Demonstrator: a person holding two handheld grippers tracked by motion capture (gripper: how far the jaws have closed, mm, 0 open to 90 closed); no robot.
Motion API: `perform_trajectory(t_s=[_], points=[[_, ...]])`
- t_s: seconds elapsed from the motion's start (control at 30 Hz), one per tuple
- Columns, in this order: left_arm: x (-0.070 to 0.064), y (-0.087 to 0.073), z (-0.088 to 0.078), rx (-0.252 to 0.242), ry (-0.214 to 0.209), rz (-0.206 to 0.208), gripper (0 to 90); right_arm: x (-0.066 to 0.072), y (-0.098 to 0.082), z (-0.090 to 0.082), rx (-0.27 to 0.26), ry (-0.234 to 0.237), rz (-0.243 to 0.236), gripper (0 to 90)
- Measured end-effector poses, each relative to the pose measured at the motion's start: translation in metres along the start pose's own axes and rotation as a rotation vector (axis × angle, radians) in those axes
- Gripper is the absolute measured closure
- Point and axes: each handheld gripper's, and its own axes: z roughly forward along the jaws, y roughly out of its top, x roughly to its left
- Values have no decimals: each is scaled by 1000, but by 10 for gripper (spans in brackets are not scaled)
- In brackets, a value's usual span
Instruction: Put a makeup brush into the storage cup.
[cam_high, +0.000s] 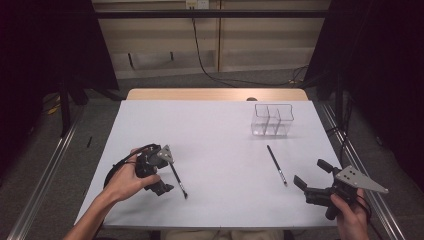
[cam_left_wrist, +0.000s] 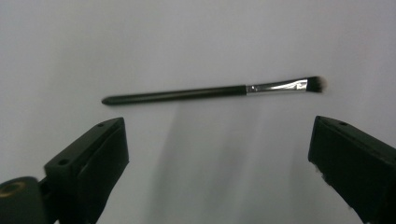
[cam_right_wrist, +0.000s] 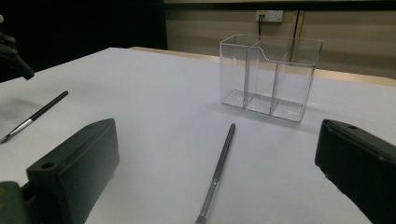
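Slender black makeup brush (cam_left_wrist: 215, 91) with silver ferrule, between left gripper (cam_left_wrist: 219, 158) jaws.

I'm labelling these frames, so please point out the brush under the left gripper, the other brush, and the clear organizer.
Left brush (cam_left_wrist: 187, 93), left gripper view, mid handle.
Other brush (cam_high: 275, 162), high view, mid handle.
Clear organizer (cam_right_wrist: 299, 81), right gripper view, front wall.

The left gripper (cam_high: 167, 177) is black, with a grey 3-cornered plate on top and a black cable in a loop beside the hand. The right gripper (cam_high: 312, 175) is black too, and its grey plate has 2 small holes. Each gripper has 2 blocky black jaws with small screw holes. The forearms are without sleeves.
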Motion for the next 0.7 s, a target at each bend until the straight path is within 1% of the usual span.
perform_trajectory(t_s=[0.03, 0.07, 0.1, 0.13, 0.17, 0.2, 0.27, 0.3, 0.37, 0.4, 0.43, 0.5, 0.53, 0.6, 0.67, 0.7], points=[[2, 1, 0, 4, -15, 19, 48, 0, 0, 0, 1, -2, 0, 0], [4, 2, 1, 1, -21, 33, 47, 0, 0, 0, -3, -3, 1, 0], [5, 3, 2, 0, -27, 39, 47, 0, 0, 0, -6, -2, -4, 0], [6, 4, 3, 4, -29, 54, 46, 0, 0, -1, -5, -3, -5, 0], [6, 5, 5, 11, -22, 66, 53, 0, 0, -1, -3, -3, -1, 0], [7, 6, 6, 23, -29, 78, 53, 0, 0, -1, -3, -3, -1, 0], [9, 8, 7, 13, -39, 88, 57, 0, 0, -1, -2, -2, -1, 0], [10, 8, 7, 28, -44, 104, 57, 0, 0, -1, -3, -2, -3, 0], [10, 9, 8, 38, -58, 133, 57, 0, 0, -1, 1, 0, -11, 0], [9, 9, 9, 41, -64, 130, 57, 1, 0, -1, 4, -1, -3, 0], [8, 10, 9, 50, -60, 141, 57, 1, 0, -1, 5, 0, 1, 0], [7, 10, 10, 51, -69, 152, 57, 2, 0, -1, 8, 4, -5, 0], [7, 10, 10, 52, -80, 159, 56, 2, 0, -1, 8, 7, -7, 0], [6, 11, 12, 51, -73, 173, 52, 2, 0, 0, 8, 6, -7, 0], [8, 14, 14, 66, -69, 204, 60, 2, 0, 0, 10, 4, -10, 0], [8, 14, 14, 66, -69, 204, 77, 2, 0, 0, 11, 4, -6, 0]])
